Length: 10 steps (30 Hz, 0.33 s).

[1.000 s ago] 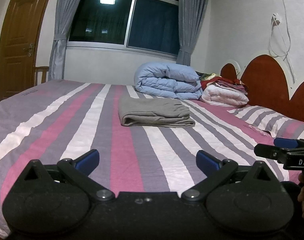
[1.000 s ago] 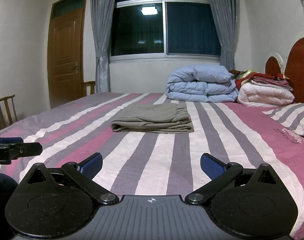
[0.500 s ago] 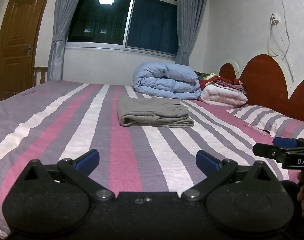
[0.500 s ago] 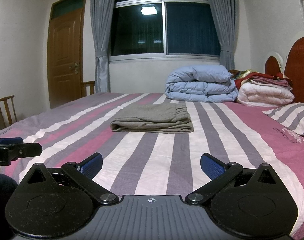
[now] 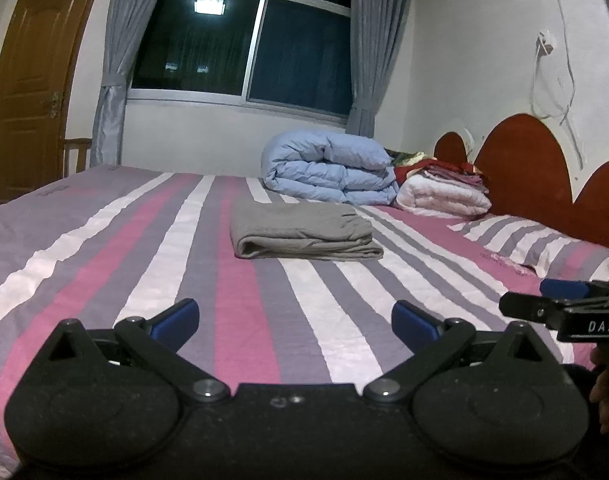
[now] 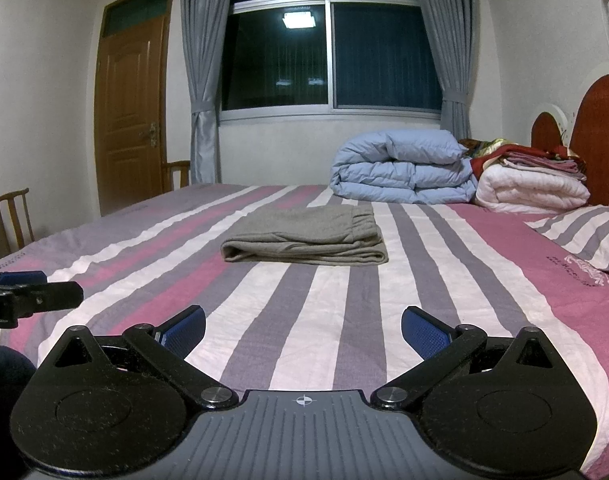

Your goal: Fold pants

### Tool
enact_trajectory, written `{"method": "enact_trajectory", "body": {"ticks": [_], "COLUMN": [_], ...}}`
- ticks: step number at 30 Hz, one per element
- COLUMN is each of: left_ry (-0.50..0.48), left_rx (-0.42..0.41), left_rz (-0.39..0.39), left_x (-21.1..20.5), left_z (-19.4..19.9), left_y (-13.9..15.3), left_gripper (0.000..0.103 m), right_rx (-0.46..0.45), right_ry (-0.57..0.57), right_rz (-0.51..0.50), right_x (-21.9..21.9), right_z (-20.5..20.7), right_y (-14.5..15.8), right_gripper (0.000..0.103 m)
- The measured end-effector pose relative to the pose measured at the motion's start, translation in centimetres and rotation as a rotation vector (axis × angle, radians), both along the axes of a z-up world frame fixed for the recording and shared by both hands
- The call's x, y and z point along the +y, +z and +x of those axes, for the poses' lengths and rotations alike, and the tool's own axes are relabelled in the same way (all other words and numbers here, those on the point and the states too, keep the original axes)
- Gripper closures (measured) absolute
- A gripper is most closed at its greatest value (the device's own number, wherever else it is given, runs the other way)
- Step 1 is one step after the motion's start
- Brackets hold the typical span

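Grey pants (image 5: 302,232) lie folded into a flat rectangle in the middle of the striped bed (image 5: 152,280); they also show in the right wrist view (image 6: 304,240). My left gripper (image 5: 295,318) is open and empty, held low over the near part of the bed, well short of the pants. My right gripper (image 6: 303,324) is open and empty, likewise back from the pants. Each gripper appears at the edge of the other's view, the right one (image 5: 564,308) and the left one (image 6: 28,296).
A folded blue duvet (image 6: 400,172) and a stack of white and red bedding (image 6: 532,184) lie at the far right by the red headboard (image 5: 524,172). A striped pillow (image 5: 544,244) lies to the right. Wooden chairs (image 6: 12,216) and a door (image 6: 130,112) stand left.
Both grippers have stayed open and nearly still; the views shift only slightly. The pants have not moved.
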<state>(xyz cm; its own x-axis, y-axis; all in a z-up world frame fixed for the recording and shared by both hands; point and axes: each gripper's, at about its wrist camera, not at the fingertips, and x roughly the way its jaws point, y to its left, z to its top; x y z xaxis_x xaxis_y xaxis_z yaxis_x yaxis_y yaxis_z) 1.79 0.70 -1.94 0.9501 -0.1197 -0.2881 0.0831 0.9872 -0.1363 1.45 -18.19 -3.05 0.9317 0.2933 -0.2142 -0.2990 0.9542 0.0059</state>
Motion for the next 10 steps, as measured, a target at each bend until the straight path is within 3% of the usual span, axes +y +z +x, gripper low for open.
{"method": "enact_trajectory", "body": {"ticks": [10], "left_ry": [0.0], "left_rx": [-0.036], "left_rz": [-0.003], "left_x": [0.17], "left_z": [-0.23], "left_y": [0.15], "left_gripper": [0.008], "right_rx": [0.0], "right_ry": [0.001], "right_rz": [0.0], "right_x": [-0.12], "right_z": [0.04], "right_y": [0.02], "right_gripper": [0.0]}}
